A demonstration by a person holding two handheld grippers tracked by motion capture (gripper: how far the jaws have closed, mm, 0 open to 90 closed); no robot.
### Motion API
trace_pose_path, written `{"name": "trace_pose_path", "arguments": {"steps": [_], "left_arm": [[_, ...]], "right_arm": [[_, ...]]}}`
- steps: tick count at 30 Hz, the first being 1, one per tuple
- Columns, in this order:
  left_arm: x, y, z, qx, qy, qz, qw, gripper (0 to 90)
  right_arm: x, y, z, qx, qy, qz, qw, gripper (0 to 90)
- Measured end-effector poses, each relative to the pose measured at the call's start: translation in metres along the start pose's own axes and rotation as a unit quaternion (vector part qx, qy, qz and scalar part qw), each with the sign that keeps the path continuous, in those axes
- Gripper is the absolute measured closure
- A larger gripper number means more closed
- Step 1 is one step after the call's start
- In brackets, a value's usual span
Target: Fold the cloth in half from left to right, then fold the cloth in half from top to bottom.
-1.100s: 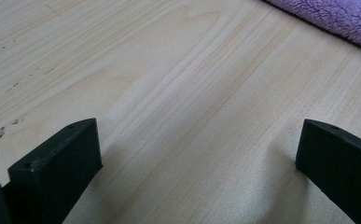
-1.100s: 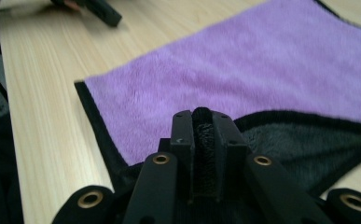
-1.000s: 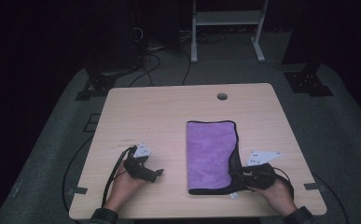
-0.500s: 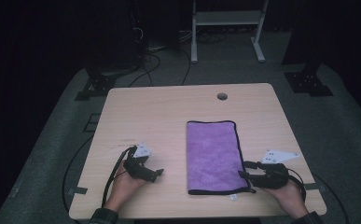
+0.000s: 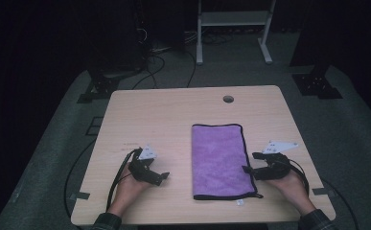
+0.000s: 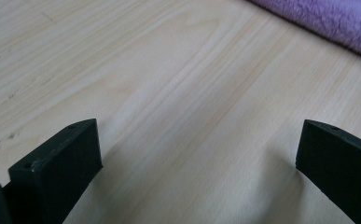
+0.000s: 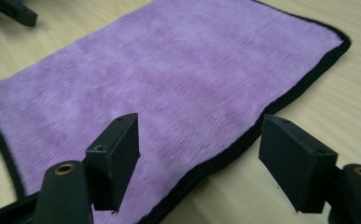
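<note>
A purple towel (image 5: pixel 219 160) with a black hem lies flat and folded on the wooden table (image 5: pixel 173 115). My right gripper (image 5: pixel 250 162) sits at the towel's right edge, near its front corner. Its jaws have just been opening and now stand apart. In the right gripper view the gripper (image 7: pixel 199 140) straddles the towel (image 7: pixel 178 79) hem without pressing on it. My left gripper (image 5: pixel 161 177) rests on bare wood left of the towel. It is open (image 6: pixel 197 144) with nothing between its jaws, and the towel (image 6: pixel 327 18) shows at the top right of the left gripper view.
A round cable hole (image 5: pixel 228 99) sits near the table's far edge. Behind the table stand a white metal frame (image 5: pixel 233 19) and dark stand bases on the carpet. Cables trail from both grippers over the front edge.
My right gripper has slid rightward off the towel's edge and its jaws have opened, letting go of the hem. The towel now lies flat. The left gripper has kept still.
</note>
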State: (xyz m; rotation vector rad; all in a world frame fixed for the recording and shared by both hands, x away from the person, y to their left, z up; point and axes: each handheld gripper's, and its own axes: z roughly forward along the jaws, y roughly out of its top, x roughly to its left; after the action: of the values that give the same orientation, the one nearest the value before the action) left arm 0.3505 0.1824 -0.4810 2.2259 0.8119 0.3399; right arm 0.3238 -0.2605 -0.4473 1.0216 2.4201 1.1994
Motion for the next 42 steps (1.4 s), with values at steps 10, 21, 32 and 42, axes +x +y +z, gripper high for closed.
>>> {"name": "trace_pose_path", "arguments": {"steps": [10,21,32,42], "left_arm": [[0.002,0.031,0.014,-0.007,-0.014,0.002,0.9999,0.0],[0.006,0.072,0.037,-0.022,-0.020,0.007,0.9995,0.0],[0.015,0.107,0.061,-0.046,-0.020,0.003,0.9988,0.0],[0.028,0.129,0.086,-0.048,-0.022,-0.001,0.9986,6.0]], "right_arm": [[-0.026,0.025,0.016,-0.002,-0.020,0.003,0.9998,26.9],[-0.045,0.049,0.035,-0.009,-0.016,0.012,0.9998,25.8],[-0.069,0.067,0.053,0.001,-0.037,0.018,0.9992,22.0],[-0.091,0.082,0.064,0.000,-0.050,0.023,0.9985,22.0]]}}
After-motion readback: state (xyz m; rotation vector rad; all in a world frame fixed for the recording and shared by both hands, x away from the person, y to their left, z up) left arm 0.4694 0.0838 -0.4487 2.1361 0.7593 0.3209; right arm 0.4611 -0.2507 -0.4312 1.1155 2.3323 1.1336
